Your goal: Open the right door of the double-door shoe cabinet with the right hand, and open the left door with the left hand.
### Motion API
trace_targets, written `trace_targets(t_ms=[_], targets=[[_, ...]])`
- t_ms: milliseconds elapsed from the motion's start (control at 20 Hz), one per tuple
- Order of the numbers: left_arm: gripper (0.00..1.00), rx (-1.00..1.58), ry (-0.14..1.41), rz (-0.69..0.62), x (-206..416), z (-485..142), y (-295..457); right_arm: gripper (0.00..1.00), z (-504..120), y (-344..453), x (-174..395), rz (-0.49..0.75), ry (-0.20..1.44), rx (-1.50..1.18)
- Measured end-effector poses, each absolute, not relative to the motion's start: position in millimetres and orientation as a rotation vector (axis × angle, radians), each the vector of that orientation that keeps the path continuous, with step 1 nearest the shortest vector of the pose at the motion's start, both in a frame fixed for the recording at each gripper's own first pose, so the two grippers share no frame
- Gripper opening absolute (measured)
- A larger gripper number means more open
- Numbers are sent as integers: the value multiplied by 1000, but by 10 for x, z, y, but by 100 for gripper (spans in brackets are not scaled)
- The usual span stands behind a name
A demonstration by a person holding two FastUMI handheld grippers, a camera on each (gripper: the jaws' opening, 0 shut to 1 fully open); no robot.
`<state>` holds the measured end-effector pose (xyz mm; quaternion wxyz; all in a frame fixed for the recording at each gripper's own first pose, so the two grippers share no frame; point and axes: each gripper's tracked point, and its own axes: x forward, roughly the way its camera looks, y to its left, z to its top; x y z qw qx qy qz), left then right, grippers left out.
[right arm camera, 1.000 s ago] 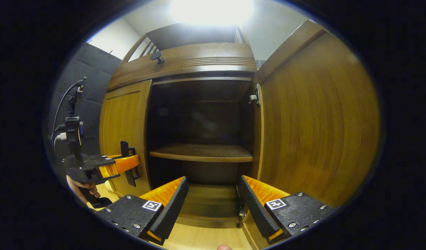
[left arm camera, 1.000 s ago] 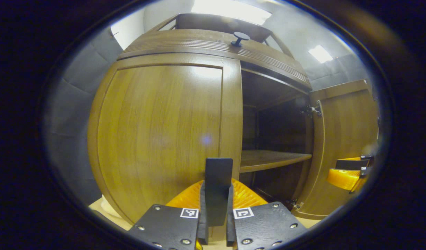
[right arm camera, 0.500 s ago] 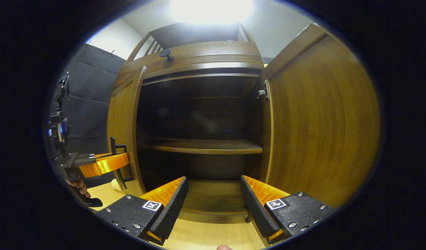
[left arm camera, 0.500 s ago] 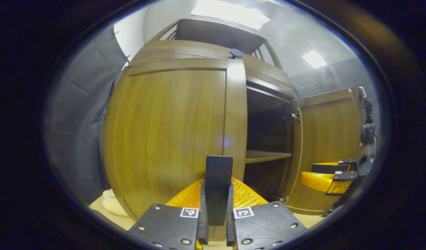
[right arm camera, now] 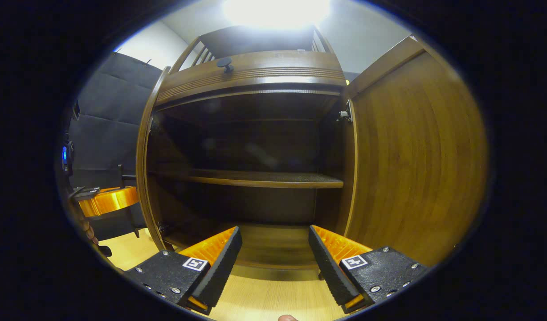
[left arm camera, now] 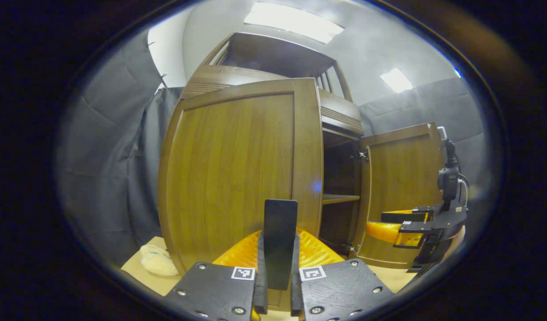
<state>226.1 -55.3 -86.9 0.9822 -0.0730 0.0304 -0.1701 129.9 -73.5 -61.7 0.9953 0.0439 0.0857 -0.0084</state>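
The wooden shoe cabinet [right arm camera: 251,76] stands before me with both doors swung out. In the left gripper view my left gripper [left arm camera: 278,244] is shut on the dark bar handle [left arm camera: 280,214] of the left door [left arm camera: 238,169], which is well open. The right door [left arm camera: 402,178] stands wide open beyond it, with my right gripper [left arm camera: 375,222] in front of its inner face. In the right gripper view my right gripper [right arm camera: 273,243] is open with nothing between its fingers, facing the dark inside. The right door [right arm camera: 411,156] is close on its right. The left door [right arm camera: 145,169] shows edge-on, with the left gripper [right arm camera: 122,196] at it.
One shelf [right arm camera: 264,178] crosses the inside of the cabinet. A small dark knob [right arm camera: 224,63] sits on the cabinet top. A cream soft object [left arm camera: 155,263] lies on the light wooden floor [right arm camera: 273,298] by the left door. Grey padded walls [left arm camera: 104,147] surround the booth.
The left door has swung further out, from slightly ajar to nearly square to the cabinet front, with my left gripper holding its handle. The right gripper stayed open and the right door stayed wide open.
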Motion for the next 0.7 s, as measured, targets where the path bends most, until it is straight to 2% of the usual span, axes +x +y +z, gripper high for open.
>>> trace_targets(t_ms=[200,250,350,500,600,700], targets=[[28,-140,51,-323,2210,-899,-562,92,-617,-742,1301,-27,161,103],[22,-137,49,-314,2207,-904,-585,92,-623,-739,1293,-27,162,111],[21,-135,44,-295,2206,-916,-623,92,-615,-749,1296,-30,160,123],[27,-130,40,-272,2226,-922,-616,92,-607,-743,1299,-37,157,124],[14,-115,38,-263,2233,-949,-665,93,-597,-749,1291,-33,155,117],[14,-105,30,-245,2229,-977,-683,93,-592,-751,1291,-37,147,111]])
